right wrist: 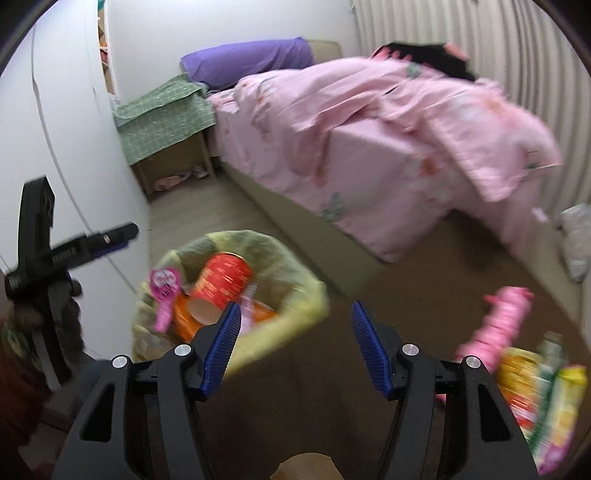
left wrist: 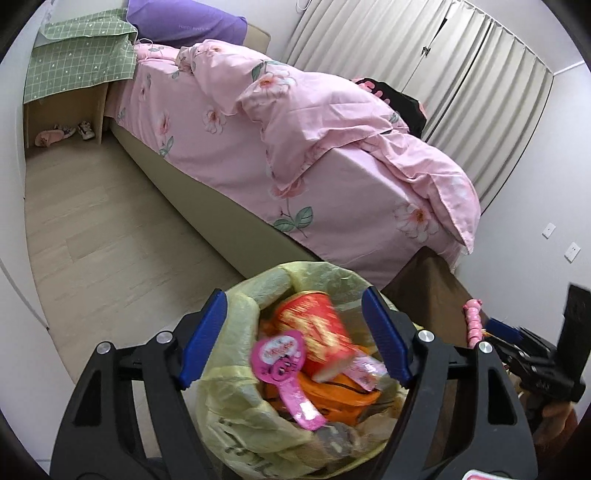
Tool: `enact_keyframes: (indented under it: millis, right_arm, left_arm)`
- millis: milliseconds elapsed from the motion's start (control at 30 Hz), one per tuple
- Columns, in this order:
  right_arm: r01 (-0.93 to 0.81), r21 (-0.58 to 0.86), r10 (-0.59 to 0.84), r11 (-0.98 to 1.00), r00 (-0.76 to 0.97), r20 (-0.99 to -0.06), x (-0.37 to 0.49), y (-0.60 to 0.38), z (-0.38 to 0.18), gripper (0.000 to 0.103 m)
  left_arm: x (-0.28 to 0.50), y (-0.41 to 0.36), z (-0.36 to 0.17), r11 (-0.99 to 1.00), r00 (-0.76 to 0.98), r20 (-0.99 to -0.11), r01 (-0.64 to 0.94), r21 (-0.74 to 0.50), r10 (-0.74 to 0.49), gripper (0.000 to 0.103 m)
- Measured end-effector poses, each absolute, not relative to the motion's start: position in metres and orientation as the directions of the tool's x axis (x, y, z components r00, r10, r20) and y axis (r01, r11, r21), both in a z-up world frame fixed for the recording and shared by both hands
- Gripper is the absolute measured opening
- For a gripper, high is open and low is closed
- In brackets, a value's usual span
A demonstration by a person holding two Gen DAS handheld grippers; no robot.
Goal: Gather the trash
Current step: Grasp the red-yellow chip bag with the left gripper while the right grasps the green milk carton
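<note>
We hold our left gripper (left wrist: 293, 338) above a bin lined with a yellow trash bag (left wrist: 236, 413), and its blue-padded jaws stand wide apart with nothing pressed between them. Through the gap we see the trash already inside: a red paper cup (left wrist: 317, 332) lying tilted on its side, a pink wrapper (left wrist: 284, 369) just beside and partly over it, and orange packaging (left wrist: 332, 398) underneath. The bin stands on the pale floor (left wrist: 103, 229) near the foot of a bed covered in a pink floral quilt (left wrist: 295, 122).

Our right gripper (right wrist: 295, 347) also has its jaws spread open and empty. It hangs over a brown surface (right wrist: 424, 280), to the right of the bag's rim, which looks blurred in this view. The same red cup and pink wrapper show inside the bag from this side. On the brown surface to the right lie more pieces: a pink ridged item (right wrist: 502, 317) and, near it at the edge of the picture, yellow and green packets (right wrist: 546, 406), too blurred to read.

In the right wrist view the left gripper shows at the far left, beside a white wall (right wrist: 44, 147). A purple pillow (left wrist: 184, 22) lies at the head of the bed, next to a bedside stand draped in green checked cloth (left wrist: 81, 55).
</note>
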State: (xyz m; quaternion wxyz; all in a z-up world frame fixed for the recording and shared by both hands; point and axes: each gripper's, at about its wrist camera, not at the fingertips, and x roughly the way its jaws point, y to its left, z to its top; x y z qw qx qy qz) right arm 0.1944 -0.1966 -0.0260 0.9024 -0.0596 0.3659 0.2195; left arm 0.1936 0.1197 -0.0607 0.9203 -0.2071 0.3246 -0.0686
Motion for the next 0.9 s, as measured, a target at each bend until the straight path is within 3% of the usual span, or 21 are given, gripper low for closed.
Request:
enact_keyframes:
  millis: [167, 500, 700, 900]
  right_arm:
    - [-0.340, -0.062, 0.211, 0.938, 0.705, -0.677, 0.158, -0.255, -0.018, 0.059]
    - [-0.051, -0.100, -0.025, 0.994, 0.766, -0.643, 0.090, -0.393, 0.001, 0.059]
    - [0.058, -0.005, -0.048, 0.998, 0.764, -0.643, 0.067, -0.446, -0.006, 0.059]
    - [0.056, 0.034, -0.021, 0.998, 0.766, -0.642, 0.056, -0.454, -0.015, 0.059]
  left_arm:
    - [0.189, 0.082, -0.049, 0.906, 0.759, -0.571, 0.058, -0.419, -0.312, 0.072]
    - [0.175, -0.069, -0.039, 0.865, 0.632, -0.591, 0.352, -0.358, -0.502, 0.072]
    - [0.179, -0.164, -0.045, 0.779, 0.498, -0.610, 0.495, -0.384, -0.617, 0.071]
    - [0.214, -0.225, -0.063, 0.762, 0.405, -0.657, 0.462, -0.453, -0.636, 0.058]
